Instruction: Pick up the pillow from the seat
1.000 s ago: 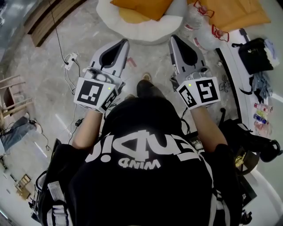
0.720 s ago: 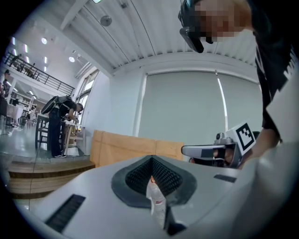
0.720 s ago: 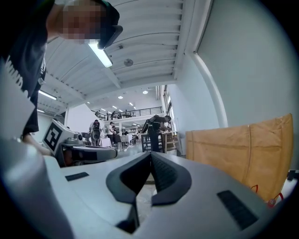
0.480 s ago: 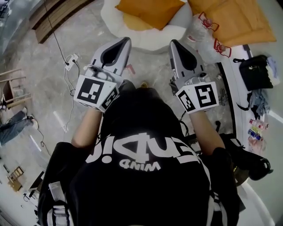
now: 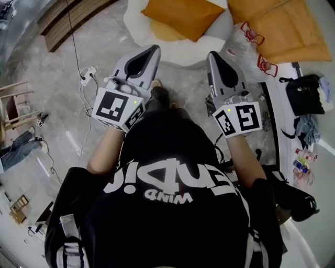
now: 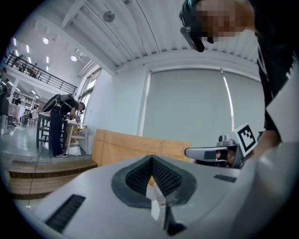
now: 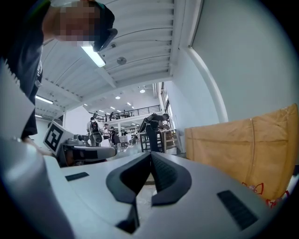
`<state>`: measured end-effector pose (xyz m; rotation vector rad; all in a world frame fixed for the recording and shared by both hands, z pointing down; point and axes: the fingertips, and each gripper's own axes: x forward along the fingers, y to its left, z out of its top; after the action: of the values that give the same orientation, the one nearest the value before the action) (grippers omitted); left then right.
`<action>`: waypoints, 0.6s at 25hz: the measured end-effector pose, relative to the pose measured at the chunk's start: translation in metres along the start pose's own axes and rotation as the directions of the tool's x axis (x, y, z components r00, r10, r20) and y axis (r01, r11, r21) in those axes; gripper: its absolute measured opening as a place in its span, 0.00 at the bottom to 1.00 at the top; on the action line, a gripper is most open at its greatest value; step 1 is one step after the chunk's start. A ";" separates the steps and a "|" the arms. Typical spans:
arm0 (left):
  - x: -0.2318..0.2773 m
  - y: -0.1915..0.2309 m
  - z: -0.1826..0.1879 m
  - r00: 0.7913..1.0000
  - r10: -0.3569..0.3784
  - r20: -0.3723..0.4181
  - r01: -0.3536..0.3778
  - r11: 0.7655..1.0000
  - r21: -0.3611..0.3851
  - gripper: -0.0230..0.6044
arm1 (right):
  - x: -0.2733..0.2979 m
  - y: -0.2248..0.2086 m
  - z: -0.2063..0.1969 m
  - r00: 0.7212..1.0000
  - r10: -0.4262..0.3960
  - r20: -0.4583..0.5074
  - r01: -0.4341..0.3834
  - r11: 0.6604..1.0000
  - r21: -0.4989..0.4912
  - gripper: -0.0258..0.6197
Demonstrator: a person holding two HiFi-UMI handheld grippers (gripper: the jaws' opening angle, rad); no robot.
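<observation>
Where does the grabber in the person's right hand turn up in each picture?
Head view: right gripper, right of centre.
Left gripper view: the gripper side-on, at right.
Right gripper view: the gripper itself, bottom centre, jaws shut.
Shared landmark: the big tan cushion, in all three.

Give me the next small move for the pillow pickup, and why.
Probably bring both grippers forward toward the orange pillow on the white seat. The pillow lies beyond both tips, untouched. The left gripper and right gripper are shut and empty, so opening the jaws comes after the approach.
</observation>
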<state>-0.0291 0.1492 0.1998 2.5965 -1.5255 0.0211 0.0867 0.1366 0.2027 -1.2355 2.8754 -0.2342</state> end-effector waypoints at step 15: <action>0.033 0.087 -0.010 0.999 -0.018 -0.051 0.017 0.999 -0.032 0.05 | 0.102 -0.002 -0.002 1.000 -0.003 -0.023 0.004 1.000 0.021 0.07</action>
<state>-0.0878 0.0796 0.2217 2.5643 -1.4739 0.0603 0.0178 0.0623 0.2109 -1.2425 2.8824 -0.2791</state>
